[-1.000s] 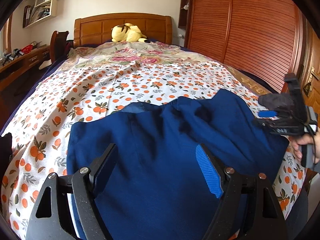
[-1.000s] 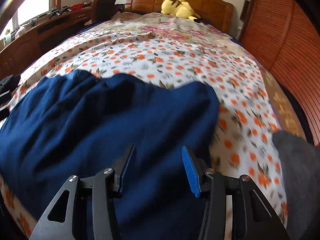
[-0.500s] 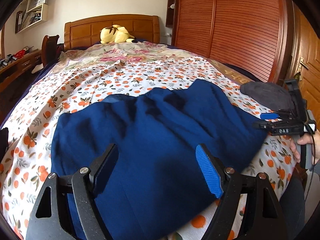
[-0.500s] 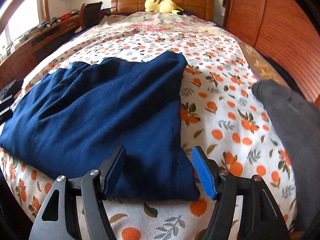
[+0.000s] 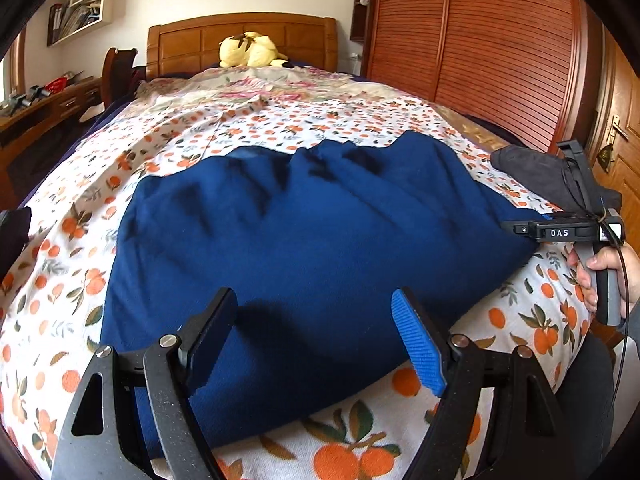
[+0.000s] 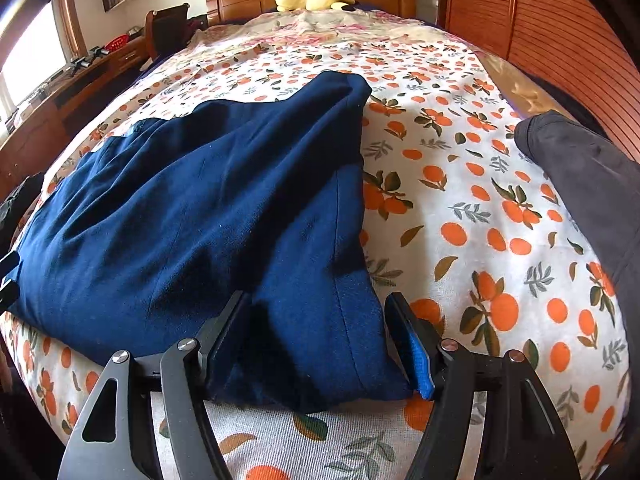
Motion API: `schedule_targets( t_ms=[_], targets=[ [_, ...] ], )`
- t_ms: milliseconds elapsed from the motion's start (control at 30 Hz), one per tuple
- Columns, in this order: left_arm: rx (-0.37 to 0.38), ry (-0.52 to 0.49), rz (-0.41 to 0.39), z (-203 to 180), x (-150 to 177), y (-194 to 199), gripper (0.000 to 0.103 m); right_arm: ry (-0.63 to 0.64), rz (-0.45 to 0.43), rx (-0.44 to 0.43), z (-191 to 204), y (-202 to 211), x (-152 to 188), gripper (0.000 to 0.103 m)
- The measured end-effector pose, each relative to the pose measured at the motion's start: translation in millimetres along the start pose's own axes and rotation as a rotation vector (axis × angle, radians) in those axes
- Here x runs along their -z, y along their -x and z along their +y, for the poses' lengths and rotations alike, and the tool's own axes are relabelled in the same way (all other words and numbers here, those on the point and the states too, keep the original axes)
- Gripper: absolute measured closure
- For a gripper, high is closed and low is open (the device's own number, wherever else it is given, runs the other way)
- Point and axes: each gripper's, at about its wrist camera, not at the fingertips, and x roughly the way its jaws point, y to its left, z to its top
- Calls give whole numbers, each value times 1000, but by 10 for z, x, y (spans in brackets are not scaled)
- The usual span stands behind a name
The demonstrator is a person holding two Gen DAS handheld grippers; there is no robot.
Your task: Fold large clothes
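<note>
Both tools gape at the bed's (image 5: 280, 128) foot edge: right tool (image 6: 320, 344) straddles the garment's (image 6: 208, 208) near corner unclamped, left tool (image 5: 316, 336) empty above its hem.

garment (image 5: 320, 240): plain navy blue
bedsheet (image 6: 460, 184): white, orange fruit and green-brown leaf print
far quilt (image 5: 256, 88): cream, pink florals
plush toy (image 5: 250, 50): pale yellow
right-side cloth (image 6: 588, 176): dark grey
headboard (image 5: 240, 38): orange-brown wood
wardrobe (image 5: 480, 40): reddish-brown, slatted

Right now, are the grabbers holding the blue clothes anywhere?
No. The blue garment lies on the bed; the right tool straddles its near corner with open jaws, and the left tool is open too.
</note>
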Motion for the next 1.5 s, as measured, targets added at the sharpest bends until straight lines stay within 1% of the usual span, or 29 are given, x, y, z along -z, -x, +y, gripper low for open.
schedule_targets(
  t_ms=[233, 500, 600, 767, 800, 833, 867, 900, 933, 967, 1000, 1067, 1133, 1233, 1267, 1367, 1500],
  targets=[
    [-10, 10, 9, 38, 52, -12, 23, 13, -51, 19, 29, -49, 110, 30],
    [-15, -2, 11, 41, 70, -32, 23, -14, -122, 0, -6, -46, 241, 29],
    [-16, -5, 10, 41, 74, -35, 23, -18, -128, -4, -9, -42, 260, 29],
    [-16, -3, 13, 42, 76, -40, 23, -15, -113, -2, 3, -45, 253, 30],
    [-15, -3, 13, 46, 73, -39, 23, -12, -106, -13, 11, -47, 237, 36],
    [-13, -2, 12, 49, 73, -39, 23, -8, -100, -30, 14, -45, 229, 40],
    [-12, 0, 11, 52, 74, -38, 23, -4, -89, -44, 25, -44, 214, 49],
    [-14, 1, 10, 50, 73, -39, 23, -3, -73, -66, 33, -36, 194, 62],
    [-15, 2, 10, 52, 73, -45, 23, -5, -59, -77, 37, -22, 168, 67],
    [-14, 6, 8, 62, 74, -42, 23, -9, -44, -91, 39, -1, 134, 78],
    [-14, 8, 6, 79, 71, -30, 23, -13, -41, -95, 42, 45, 88, 81],
    [-16, 16, -5, 135, 65, 21, 23, -10, -72, -95, 70, 191, -3, 84],
    [-16, 27, -18, 208, 60, 91, 23, -9, -121, -107, 140, 379, -116, 86],
    [-20, 46, -39, 346, 72, 214, 23, 16, -193, -140, 366, 658, -328, 86],
    [-24, 54, -47, 405, 78, 264, 23, 38, -212, -153, 484, 738, -396, 87],
    [-43, 83, -75, 629, 123, 439, 23, 144, -261, -181, 1021, 945, -599, 87],
    [-83, 123, -106, 929, 207, 652, 23, 248, -298, -259, 1733, 1072, -776, 88]
  ],
)
